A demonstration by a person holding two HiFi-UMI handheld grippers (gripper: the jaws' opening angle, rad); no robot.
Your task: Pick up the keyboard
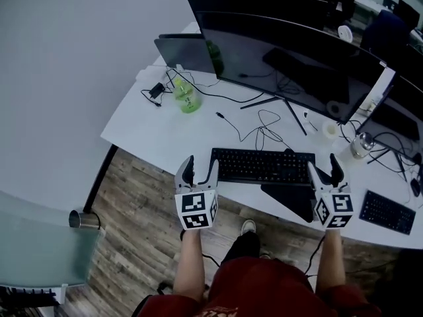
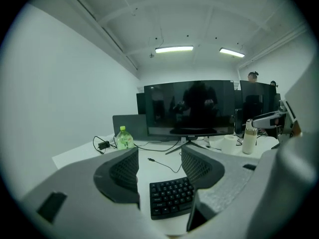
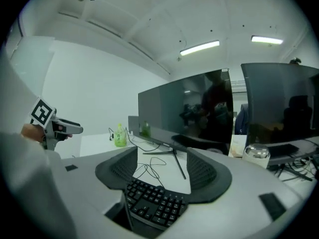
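Note:
A black keyboard (image 1: 264, 166) lies along the near edge of the white desk (image 1: 152, 131), in front of the monitor. My left gripper (image 1: 200, 168) is at its left end and stands open. In the left gripper view, that end of the keyboard (image 2: 172, 197) shows low between the open jaws of the left gripper (image 2: 159, 166), and the pads are clear of it. My right gripper (image 1: 324, 169) is open at the keyboard's right end. In the right gripper view, the keys (image 3: 154, 203) lie just under the gap of the right gripper (image 3: 162, 171). Neither gripper holds anything.
A wide curved monitor (image 1: 291, 58) stands behind the keyboard, with loose cables (image 1: 264, 134) in front of it. A green bottle (image 1: 188, 98) and a laptop (image 1: 188, 53) are at the back left. A metal tumbler (image 1: 361, 145) and a second keyboard (image 1: 388, 211) sit to the right.

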